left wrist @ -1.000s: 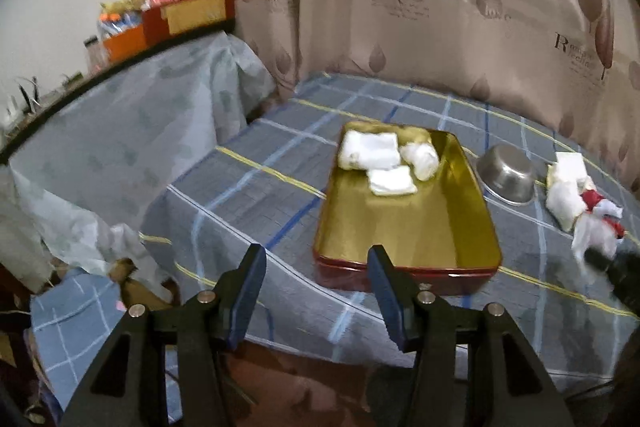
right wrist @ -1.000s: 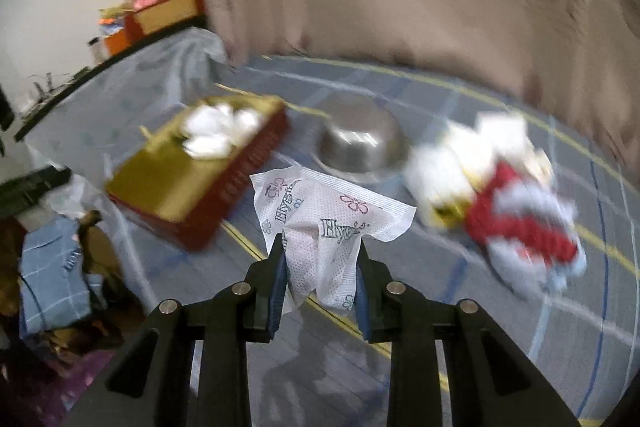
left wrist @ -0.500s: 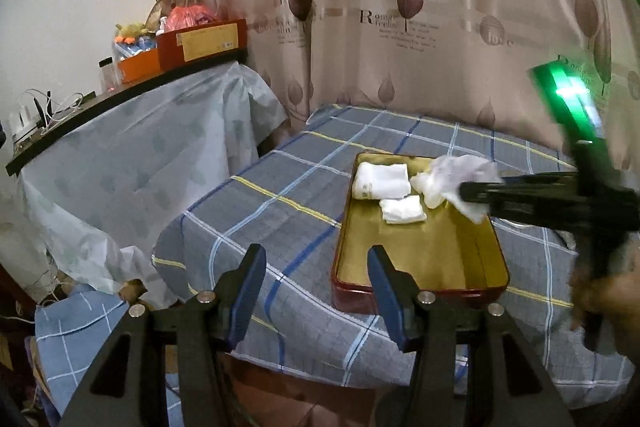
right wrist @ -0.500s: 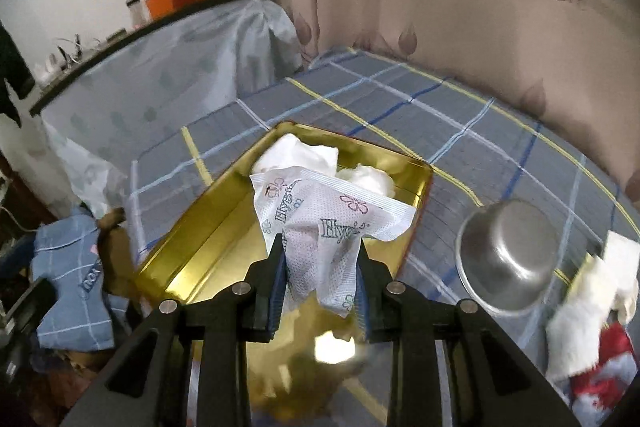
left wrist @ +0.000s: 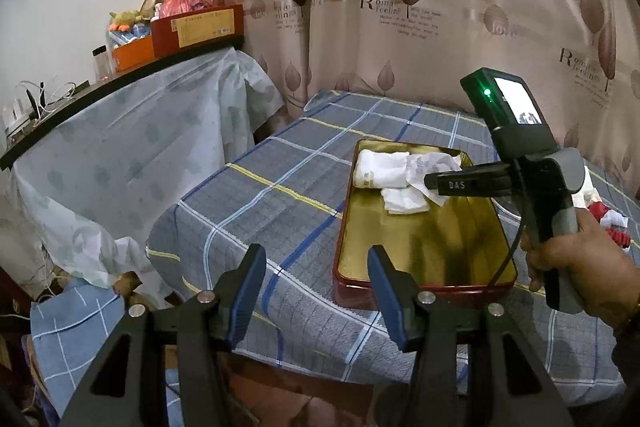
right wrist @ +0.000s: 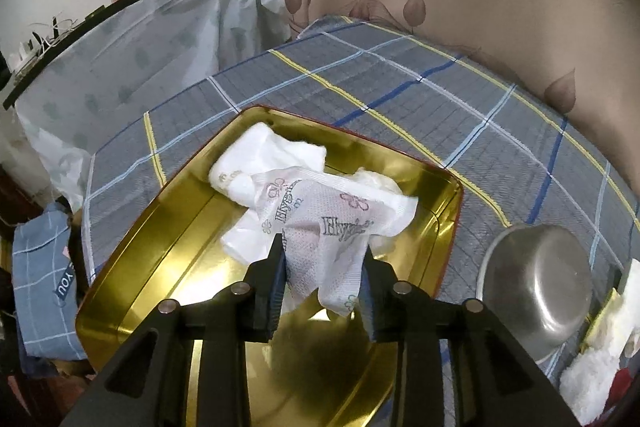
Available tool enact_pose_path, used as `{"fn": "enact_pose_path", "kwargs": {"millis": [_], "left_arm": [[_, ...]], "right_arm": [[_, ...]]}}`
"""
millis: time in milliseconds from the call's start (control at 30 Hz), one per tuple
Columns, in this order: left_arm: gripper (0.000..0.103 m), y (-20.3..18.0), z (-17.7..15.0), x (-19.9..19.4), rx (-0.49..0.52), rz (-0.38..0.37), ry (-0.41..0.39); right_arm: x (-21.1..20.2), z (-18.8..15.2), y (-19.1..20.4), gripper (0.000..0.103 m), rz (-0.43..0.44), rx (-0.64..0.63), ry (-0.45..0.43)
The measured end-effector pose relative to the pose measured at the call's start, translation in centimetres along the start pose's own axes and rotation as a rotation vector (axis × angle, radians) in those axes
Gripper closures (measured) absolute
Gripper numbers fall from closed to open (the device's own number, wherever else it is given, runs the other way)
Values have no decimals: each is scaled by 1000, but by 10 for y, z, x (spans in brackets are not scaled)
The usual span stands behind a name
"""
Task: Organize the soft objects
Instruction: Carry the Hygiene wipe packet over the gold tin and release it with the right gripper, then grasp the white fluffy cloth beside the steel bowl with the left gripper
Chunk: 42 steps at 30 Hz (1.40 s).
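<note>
The printed packet (right wrist: pixel 320 227) hangs between the pads of the right claw (right wrist: pixel 322 267) over the far end of the gold tray (right wrist: pixel 160 239), its upper part draped on the white cloths (right wrist: pixel 256 163) already lying there. The right claw's jaws are opening; the packet is still between them, and from the crumple at the pads (right wrist: pixel 279 267) they seem still to touch it, though the fisheye view makes that hard to be sure of. In the left view the same packet (left wrist: pixel 430 167) shows at the tip of the right claw (left wrist: pixel 430 183), above a folded white piece (left wrist: pixel 404 201) on the tray floor. The tray (left wrist: pixel 420 251) rests on the checked cloth (left wrist: pixel 260 211) covering the surface. Just beside the tray on the right stands a steel bowl (right wrist: pixel 536 279), and past it lies a heap of white and red soft things (right wrist: pixel 592 375). A person's hand (left wrist: pixel 580 267) grips the right claw's handle. The left claw (left wrist: pixel 316 279) hovers near the surface's near edge, spread wide with nothing between its pads.
</note>
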<state>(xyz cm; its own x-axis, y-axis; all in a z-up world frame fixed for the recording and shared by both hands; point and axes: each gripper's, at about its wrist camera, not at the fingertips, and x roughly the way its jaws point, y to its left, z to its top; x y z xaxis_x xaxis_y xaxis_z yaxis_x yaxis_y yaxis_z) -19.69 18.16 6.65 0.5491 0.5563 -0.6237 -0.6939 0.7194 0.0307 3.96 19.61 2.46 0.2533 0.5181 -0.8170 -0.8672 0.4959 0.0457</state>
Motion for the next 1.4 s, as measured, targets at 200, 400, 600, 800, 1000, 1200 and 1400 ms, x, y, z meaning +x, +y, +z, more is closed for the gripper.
{"fn": "enact_pose_path", "kwargs": {"millis": [200,400,600,800,1000,1200,1400], "left_arm": [[49,2,-2,5,-5,-3,17],[49,1,-3,8,-4,0,33],[49,-3,-4,7,13,11,31],[49,-7,-6,1,35,8,10],[49,-22,-12,-5,88,-13,-8],[49,-58,-21,-15,188,-128,-3],[49,-116,-10,-14,237,-403,117]], "right_arm": [[4,-1,-5,50,5,19,-16],[-17,-5,-8,30,21,30,-95],[-71,-37,-23,19,2,110,-225],[-140,-139,-69,4,-192,210,-284],[-193,-227,-157,2,-468,345,-240],[-225,-278,-258,0,-719,516,-209],[-233,-313,-311,0,-724,697,-222]]}}
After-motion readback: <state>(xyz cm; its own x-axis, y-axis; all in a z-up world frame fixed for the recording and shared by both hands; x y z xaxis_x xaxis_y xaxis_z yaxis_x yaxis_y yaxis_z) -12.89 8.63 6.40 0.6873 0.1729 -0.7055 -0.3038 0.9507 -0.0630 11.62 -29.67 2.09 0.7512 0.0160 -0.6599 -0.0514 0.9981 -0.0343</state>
